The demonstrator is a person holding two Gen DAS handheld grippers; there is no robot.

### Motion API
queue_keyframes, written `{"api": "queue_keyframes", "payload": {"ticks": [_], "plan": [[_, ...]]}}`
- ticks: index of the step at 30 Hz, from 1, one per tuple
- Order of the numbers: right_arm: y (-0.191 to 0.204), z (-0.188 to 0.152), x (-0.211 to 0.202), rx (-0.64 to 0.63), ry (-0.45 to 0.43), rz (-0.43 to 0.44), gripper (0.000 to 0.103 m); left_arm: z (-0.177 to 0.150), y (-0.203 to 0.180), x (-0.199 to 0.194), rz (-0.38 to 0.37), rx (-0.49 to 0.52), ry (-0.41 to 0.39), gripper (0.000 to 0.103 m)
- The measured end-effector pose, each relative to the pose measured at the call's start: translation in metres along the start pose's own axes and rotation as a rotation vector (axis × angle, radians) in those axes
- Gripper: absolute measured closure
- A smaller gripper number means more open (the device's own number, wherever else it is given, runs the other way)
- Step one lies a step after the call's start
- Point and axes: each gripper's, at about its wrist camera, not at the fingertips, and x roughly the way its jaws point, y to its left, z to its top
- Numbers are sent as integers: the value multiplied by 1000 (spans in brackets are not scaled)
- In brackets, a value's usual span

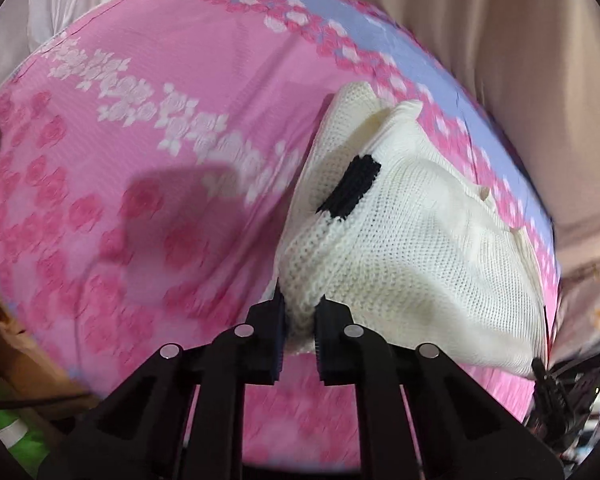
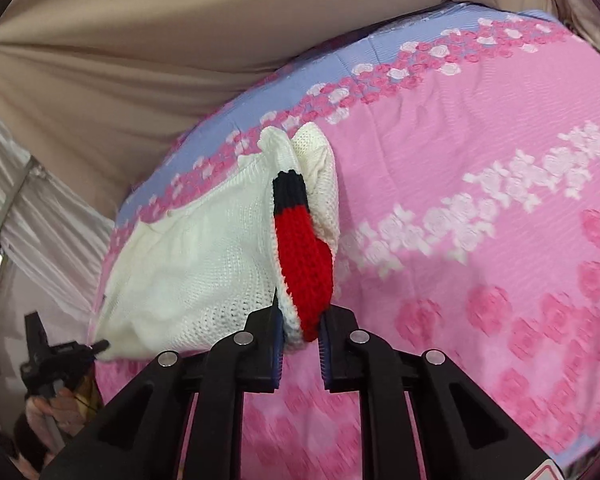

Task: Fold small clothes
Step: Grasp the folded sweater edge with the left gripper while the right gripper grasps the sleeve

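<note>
Both tools clamped on the small cream-white knitted garment (image 1: 400, 240): left tool (image 1: 300, 334) pinches a ribbed cream edge, right tool (image 2: 302, 330) pinches the edge with the red-and-black knit patch (image 2: 304, 256). Garment hangs stretched between the two, lifted just over the pink rose-print bedsheet (image 1: 140, 200). Long axis runs tool to tool; neither hand nearer. My read: next move lays it flat on the bed for the fold.

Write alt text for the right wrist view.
The right gripper pinches a cream knitted garment at its red and black band, lifted over a pink floral bedsheet. The left gripper holds the far edge.
</note>
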Motion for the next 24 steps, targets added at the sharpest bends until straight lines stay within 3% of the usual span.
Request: {"api": "queue_keyframes", "payload": {"ticks": [5, 7, 10, 12, 13, 16, 19, 22, 23, 24], "plan": [[-36, -64, 27, 11, 174, -104, 86, -46, 14, 26, 112, 48, 106, 90], [-40, -71, 32, 7, 185, -133, 82, -52, 11, 27, 132, 38, 97, 87], [-22, -55, -1, -54, 49, -178, 72, -45, -10, 0, 131, 88, 9, 83], [-12, -39, -10, -103, -15, -181, 62, -31, -30, -20, 138, 138, -78, 75], [-4, -27, -10, -123, -40, -168, 59, -20, -43, -26, 142, 163, -119, 64], [15, 2, 7, -161, -59, -150, 54, 9, -67, -21, 141, 187, -179, 58], [35, 27, 44, -220, -55, -160, 51, 29, -76, 1, 145, 194, -178, 52], [36, 45, 85, -221, -9, -181, 51, 48, -77, 46, 207, 194, -121, 52], [33, 49, 95, -210, 5, -183, 54, 51, -77, 53, 218, 190, -114, 60], [32, 52, 102, -201, 14, -176, 79, 55, -76, 62, 228, 191, -104, 69]]}}
